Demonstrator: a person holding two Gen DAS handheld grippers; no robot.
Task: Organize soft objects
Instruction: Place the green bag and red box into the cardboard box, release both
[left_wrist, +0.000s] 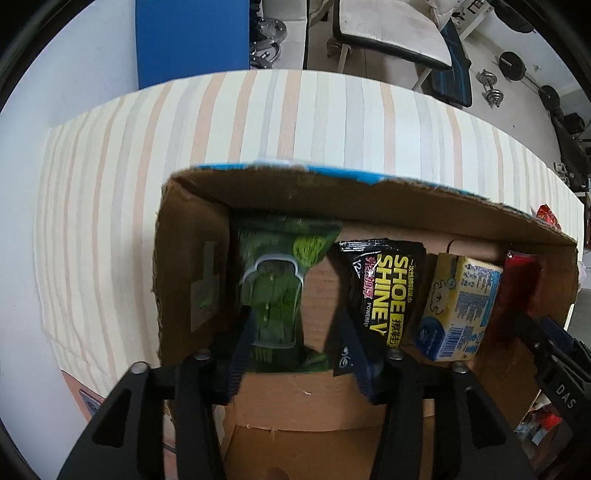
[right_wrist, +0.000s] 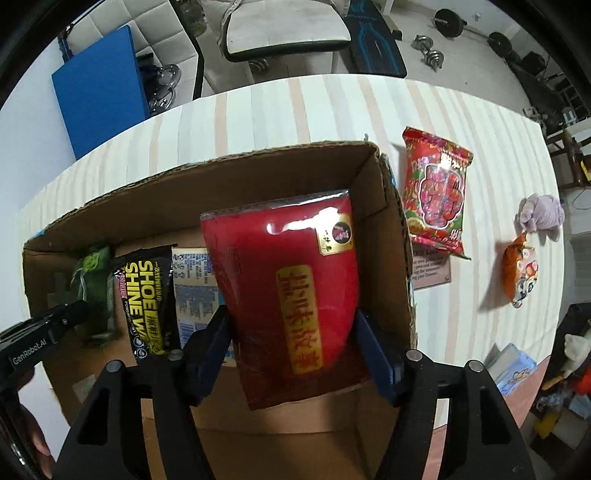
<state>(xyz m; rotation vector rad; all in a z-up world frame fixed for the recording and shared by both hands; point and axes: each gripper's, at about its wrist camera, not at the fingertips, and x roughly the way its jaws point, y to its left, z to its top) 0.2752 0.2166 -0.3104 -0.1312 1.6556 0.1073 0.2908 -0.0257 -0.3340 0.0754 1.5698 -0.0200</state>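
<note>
An open cardboard box (left_wrist: 192, 236) (right_wrist: 391, 221) stands on the striped table. In it stand a green packet (left_wrist: 280, 295), a black "Shoe Shine" packet (left_wrist: 388, 291) (right_wrist: 147, 299) and a yellow-blue packet (left_wrist: 458, 306). My left gripper (left_wrist: 295, 343) is open inside the box; its left finger overlaps the green packet, its right finger sits at the black packet, with bare cardboard between them. My right gripper (right_wrist: 291, 332) is shut on a red packet (right_wrist: 295, 291) with gold lettering, held upright inside the box's right end. The red packet also shows in the left wrist view (left_wrist: 517, 280).
On the table right of the box lie a red-patterned snack bag (right_wrist: 436, 195), an orange bag (right_wrist: 521, 273), a lilac plush (right_wrist: 543, 214) and a blue packet (right_wrist: 513, 365). A card (right_wrist: 432, 269) lies by the box. A chair and dumbbells stand beyond the table.
</note>
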